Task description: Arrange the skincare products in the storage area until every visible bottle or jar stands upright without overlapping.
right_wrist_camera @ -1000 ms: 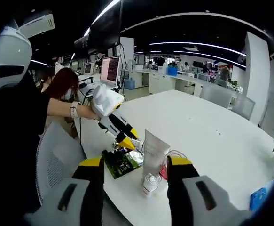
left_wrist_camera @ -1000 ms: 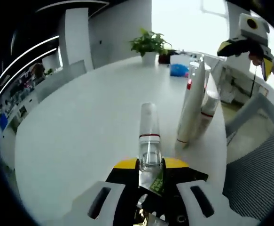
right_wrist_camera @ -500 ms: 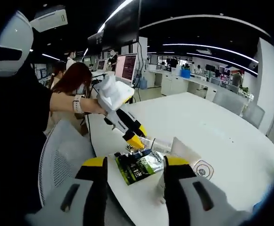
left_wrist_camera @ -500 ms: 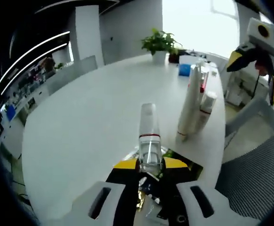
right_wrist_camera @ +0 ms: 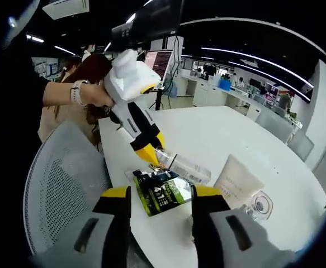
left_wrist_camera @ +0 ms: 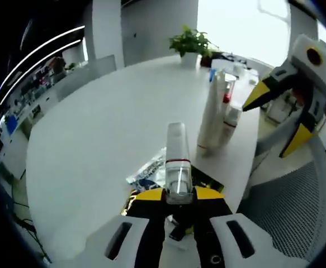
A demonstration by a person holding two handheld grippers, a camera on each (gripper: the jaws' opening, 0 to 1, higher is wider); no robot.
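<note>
Aloft, left gripper (left_wrist_camera: 179, 196) clamping clear bottle (left_wrist_camera: 177, 162)

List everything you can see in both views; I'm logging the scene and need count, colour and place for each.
Clear plastic bottle with a red band: one, held in the left gripper's jaws above the table.
White squeeze tubes with red trim: two or three, standing cap-down by the table's edge.
Green and black foil sachet: one, flat at the near edge.
Round white table: one.
Potted green plant: one, far side.
Grey mesh chair: one, beside the table.
Person's hand: one, holding the left gripper.
Left gripper: yellow-tipped, shut on the bottle.
Right gripper: open.
</note>
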